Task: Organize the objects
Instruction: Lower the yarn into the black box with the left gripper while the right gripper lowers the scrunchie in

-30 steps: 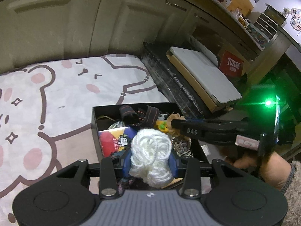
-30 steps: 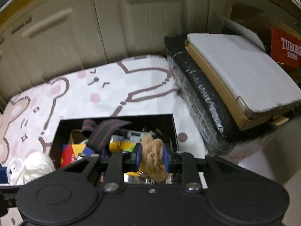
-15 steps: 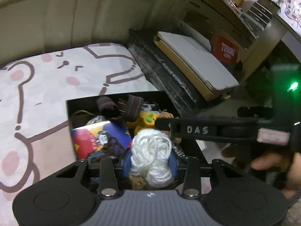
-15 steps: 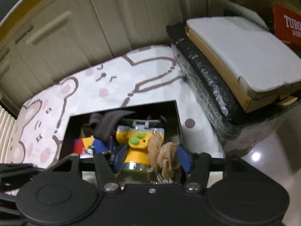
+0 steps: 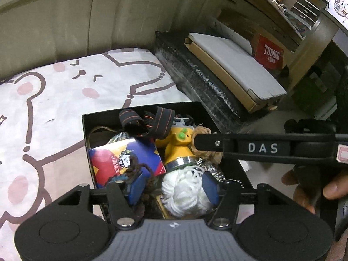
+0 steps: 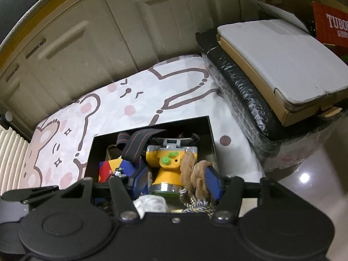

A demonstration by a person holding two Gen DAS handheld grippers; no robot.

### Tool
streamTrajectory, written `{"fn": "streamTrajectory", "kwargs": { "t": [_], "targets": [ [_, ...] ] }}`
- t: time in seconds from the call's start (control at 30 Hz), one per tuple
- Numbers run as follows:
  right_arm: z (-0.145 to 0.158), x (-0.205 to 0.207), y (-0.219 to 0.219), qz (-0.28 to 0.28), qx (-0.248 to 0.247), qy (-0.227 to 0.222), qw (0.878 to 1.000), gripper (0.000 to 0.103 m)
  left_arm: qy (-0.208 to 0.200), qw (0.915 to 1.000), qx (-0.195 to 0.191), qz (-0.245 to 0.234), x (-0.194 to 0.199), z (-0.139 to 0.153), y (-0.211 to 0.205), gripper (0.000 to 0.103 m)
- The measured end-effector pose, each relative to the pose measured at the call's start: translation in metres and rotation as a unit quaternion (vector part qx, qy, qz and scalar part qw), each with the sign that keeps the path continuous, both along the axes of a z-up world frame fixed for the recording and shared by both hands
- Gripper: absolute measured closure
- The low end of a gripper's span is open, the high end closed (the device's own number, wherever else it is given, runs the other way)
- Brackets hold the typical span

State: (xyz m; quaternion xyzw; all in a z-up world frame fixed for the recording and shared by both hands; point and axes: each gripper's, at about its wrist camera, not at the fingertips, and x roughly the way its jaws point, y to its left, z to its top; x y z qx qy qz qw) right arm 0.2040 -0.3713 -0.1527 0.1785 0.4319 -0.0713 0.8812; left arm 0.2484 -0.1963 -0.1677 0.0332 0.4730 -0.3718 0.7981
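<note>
A black box (image 5: 139,108) on a bear-print cloth holds a yellow headlamp (image 5: 176,150) with a striped strap (image 5: 150,121), a colourful packet (image 5: 126,158) and a tan rope bundle (image 6: 195,171). The white yarn ball (image 5: 184,189) lies in the box's near end. My left gripper (image 5: 173,187) straddles it with its jaws opening; the yarn sits by the right pad with a gap at the left pad. My right gripper (image 6: 176,180) is open over the box, the tan rope leaning against its right pad. Its black arm marked DAS (image 5: 261,148) crosses the left wrist view, held by a hand (image 5: 304,184).
The bear-print cloth (image 6: 134,108) spreads left and behind the box. To the right lies a black wrapped slab (image 6: 243,100) carrying a cardboard tray with a white board (image 6: 278,54). A red Tuborg carton (image 5: 269,52) and cabinet doors (image 6: 130,32) stand behind. Glossy floor (image 6: 304,184) lies at the right.
Both pairs of jaws have spread: the left let go of the white yarn, the right let go of the tan rope. Both items now rest in the box. The left gripper came lower.
</note>
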Motion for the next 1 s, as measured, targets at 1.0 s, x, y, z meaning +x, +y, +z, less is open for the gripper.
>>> {"fn": "streamTrajectory", "kwargs": {
  "t": [1.0],
  "targets": [
    [0.064,-0.046,0.045,0.012,-0.063,-0.044,0.997,0.019,-0.052,0.9974,-0.002,0.049,-0.033,0.062,0.052,0.013]
  ]
}}
